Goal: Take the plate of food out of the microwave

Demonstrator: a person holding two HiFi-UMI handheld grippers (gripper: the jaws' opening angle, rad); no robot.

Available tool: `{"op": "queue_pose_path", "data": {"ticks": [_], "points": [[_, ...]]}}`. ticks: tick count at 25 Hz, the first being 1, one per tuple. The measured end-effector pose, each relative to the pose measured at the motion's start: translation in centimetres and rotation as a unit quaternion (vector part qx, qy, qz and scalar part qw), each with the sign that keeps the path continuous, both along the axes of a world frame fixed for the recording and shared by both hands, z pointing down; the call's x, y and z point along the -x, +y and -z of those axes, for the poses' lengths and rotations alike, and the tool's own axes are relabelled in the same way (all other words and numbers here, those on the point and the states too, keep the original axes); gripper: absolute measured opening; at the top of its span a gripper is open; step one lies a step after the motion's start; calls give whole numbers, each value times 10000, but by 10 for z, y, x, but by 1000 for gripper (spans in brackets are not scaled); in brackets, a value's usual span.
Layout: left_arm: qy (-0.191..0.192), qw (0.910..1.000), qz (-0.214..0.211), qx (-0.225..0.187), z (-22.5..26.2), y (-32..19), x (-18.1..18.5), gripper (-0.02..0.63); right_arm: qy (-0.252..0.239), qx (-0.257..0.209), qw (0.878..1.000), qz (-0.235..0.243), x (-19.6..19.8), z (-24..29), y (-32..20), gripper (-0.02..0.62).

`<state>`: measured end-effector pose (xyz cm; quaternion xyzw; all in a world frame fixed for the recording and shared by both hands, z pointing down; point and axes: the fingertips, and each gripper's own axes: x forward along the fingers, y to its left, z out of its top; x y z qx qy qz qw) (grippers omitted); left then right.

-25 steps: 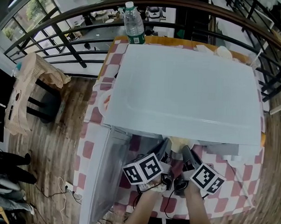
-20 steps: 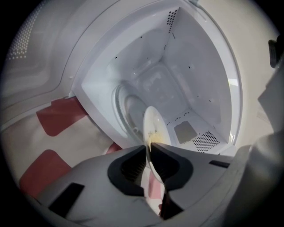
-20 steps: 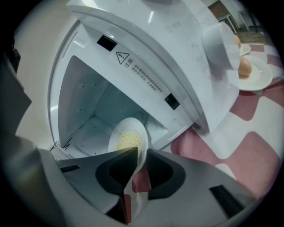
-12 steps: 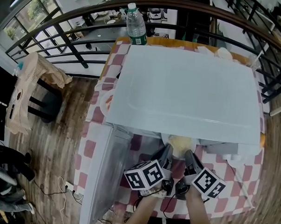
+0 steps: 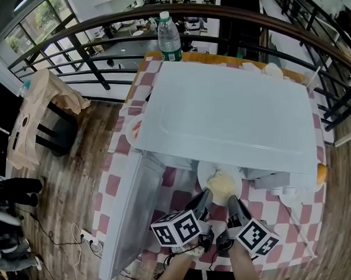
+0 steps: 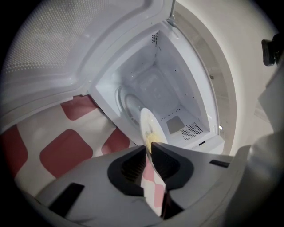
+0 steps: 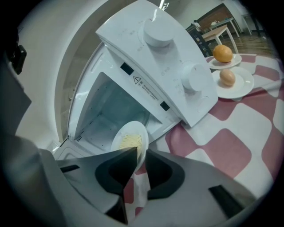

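A white plate of yellow food sits half out of the open white microwave, over the red-checked tablecloth. My left gripper pinches its near rim from the left and my right gripper from the right. In the left gripper view the plate stands edge-on between the pads of the left gripper, with the empty cavity behind. In the right gripper view the plate's rim lies between the jaws of the right gripper, which are opening slightly. The microwave door hangs open at the left.
A water bottle stands behind the microwave. An orange and an egg sit on small plates to its right. Another plate peeks out at its left. A black railing and a cloth-draped chair lie beyond.
The plate has slid out of the microwave towards me, now mostly showing beyond its front edge. Both grippers have drawn back with it.
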<state>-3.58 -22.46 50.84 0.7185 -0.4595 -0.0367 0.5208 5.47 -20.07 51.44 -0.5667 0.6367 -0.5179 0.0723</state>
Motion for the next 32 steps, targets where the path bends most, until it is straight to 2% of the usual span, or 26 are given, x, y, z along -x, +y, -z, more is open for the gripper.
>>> {"op": "queue_pose_path", "data": {"ticks": [17,32], "points": [[41,9996,84,-280,46,38,2,66,32,-293,9995,138,0,45,33,61],[85,9992,186,-330,54,51,1,66,-36,-323,9993,186,-1,52,42,60]]}}
